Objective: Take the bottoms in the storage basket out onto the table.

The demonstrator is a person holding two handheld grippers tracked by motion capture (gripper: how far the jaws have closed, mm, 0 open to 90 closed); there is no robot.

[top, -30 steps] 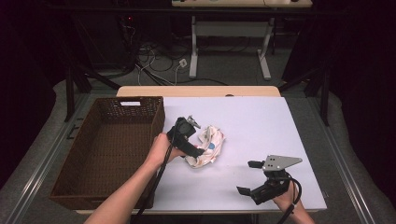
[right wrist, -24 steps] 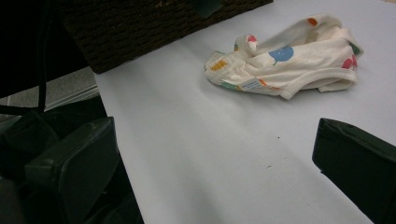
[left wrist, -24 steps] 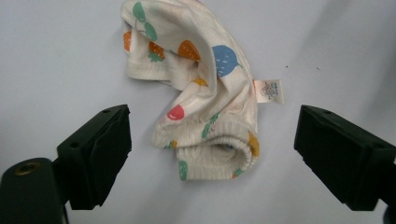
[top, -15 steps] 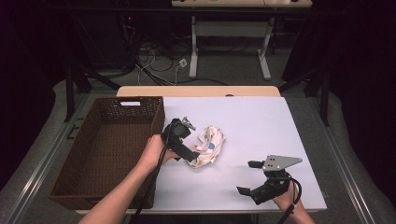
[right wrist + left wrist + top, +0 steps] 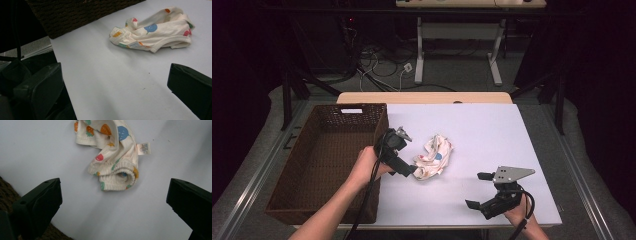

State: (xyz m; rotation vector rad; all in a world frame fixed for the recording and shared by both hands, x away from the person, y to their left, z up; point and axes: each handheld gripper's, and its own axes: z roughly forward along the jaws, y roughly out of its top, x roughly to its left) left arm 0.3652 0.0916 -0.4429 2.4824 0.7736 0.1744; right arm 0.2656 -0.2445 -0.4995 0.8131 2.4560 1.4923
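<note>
A small cream garment (image 5: pixel 435 156) printed with coloured fruit lies crumpled on the white table (image 5: pixel 492 135), just right of the basket. My left gripper (image 5: pixel 409 152) hovers at the garment's left edge, held by a hand beside the basket wall. Its jaws have just been opening and now stand wide apart. In the left gripper view the left gripper (image 5: pixel 115 202) has nothing between its jaws, and the garment (image 5: pixel 112 152) with its white label lies beyond the tips. My right gripper (image 5: pixel 477 190) rests open near the front right of the table. It points toward the garment (image 5: pixel 152 32), well short of it.
A dark brown wicker basket (image 5: pixel 327 112) takes up the table's left side; its wall shows in the right gripper view (image 5: pixel 75 12). Bare white table stretches right of and behind the garment. Beyond the table's far edge are desk legs and cables on the floor.
My left gripper has drawn back leftward toward the basket, away from the garment, which lies free on the table. The right gripper has stayed put.
</note>
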